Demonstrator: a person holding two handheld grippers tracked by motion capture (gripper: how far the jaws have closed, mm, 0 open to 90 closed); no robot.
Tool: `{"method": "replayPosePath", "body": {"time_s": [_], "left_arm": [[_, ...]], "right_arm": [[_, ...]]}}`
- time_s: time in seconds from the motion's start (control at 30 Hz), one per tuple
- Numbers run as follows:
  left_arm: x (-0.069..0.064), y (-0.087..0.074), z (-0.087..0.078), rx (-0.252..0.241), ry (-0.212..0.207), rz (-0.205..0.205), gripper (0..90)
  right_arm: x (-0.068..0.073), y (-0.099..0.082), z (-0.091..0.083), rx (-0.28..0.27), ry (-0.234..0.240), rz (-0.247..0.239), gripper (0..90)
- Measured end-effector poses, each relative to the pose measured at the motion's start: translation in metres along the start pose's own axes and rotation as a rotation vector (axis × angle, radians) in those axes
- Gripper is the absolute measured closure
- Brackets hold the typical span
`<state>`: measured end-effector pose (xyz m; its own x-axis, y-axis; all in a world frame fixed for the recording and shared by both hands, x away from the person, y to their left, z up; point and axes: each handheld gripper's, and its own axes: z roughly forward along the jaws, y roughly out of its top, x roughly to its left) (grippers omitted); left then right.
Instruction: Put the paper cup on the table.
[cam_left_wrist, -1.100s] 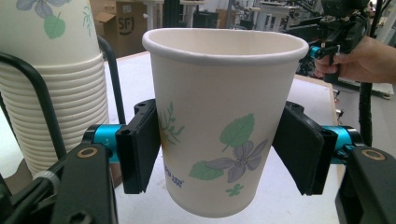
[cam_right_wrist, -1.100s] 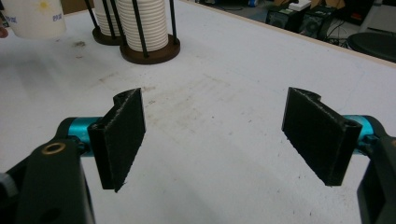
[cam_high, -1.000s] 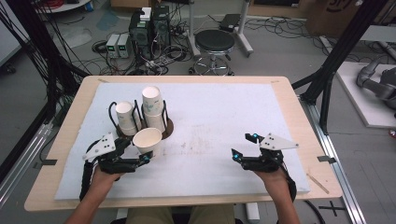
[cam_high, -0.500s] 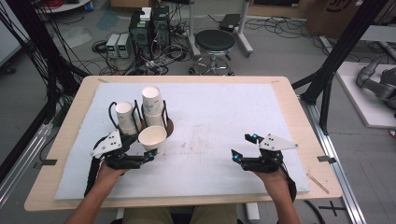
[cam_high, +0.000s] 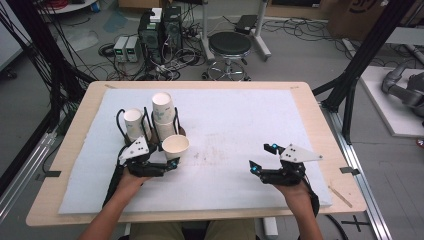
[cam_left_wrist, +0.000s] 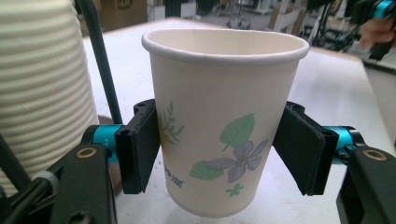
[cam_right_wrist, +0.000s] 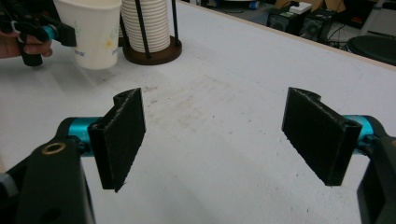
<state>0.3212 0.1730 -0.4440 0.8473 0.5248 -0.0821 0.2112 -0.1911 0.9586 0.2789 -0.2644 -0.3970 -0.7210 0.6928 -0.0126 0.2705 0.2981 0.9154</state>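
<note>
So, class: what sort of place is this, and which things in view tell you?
Most likely a robotics lab or workshop: a padded test table framed by black stands, computer boxes with tangled cables on the floor, and a robot arm lying off to the right.

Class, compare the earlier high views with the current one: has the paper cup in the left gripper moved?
Yes. The paper cup, in the left gripper, has shifted rightward and slightly toward the table's far side, ending just right of the cup rack.

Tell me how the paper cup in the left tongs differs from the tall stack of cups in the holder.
The held cup is single, smooth-walled and printed with leaves and flowers; the stack is many nested cups with ribbed walls. The held cup sits between the left tongs; the stack stands in a wire holder. Both are white and upright.
</note>
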Motion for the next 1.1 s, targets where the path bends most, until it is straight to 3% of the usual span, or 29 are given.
{"method": "replayPosePath", "body": {"time_s": [0.33,0.47,0.7,0.97,1.1], "left_arm": [[0.0,-0.003,0.012,0.111,0.031,-0.006,34.1],[0.0,-0.002,0.012,0.153,0.057,-0.04,34.6],[-0.004,-0.002,0.004,0.218,0.067,-0.014,35.0],[-0.006,-0.007,0.003,0.217,0.061,-0.024,33.5],[-0.007,-0.007,0.0,0.191,0.087,-0.031,26.5]], "right_arm": [[0.0,-0.001,-0.001,0.003,0.002,0.008,22.1],[0.0,-0.001,0.0,0.003,0.005,0.006,22.2],[0.0,-0.002,-0.001,0.006,0.005,0.007,22.2],[0.0,-0.002,-0.001,0.008,0.001,0.008,22.1],[-0.001,-0.003,-0.001,0.013,0.004,0.015,22.1]]}}
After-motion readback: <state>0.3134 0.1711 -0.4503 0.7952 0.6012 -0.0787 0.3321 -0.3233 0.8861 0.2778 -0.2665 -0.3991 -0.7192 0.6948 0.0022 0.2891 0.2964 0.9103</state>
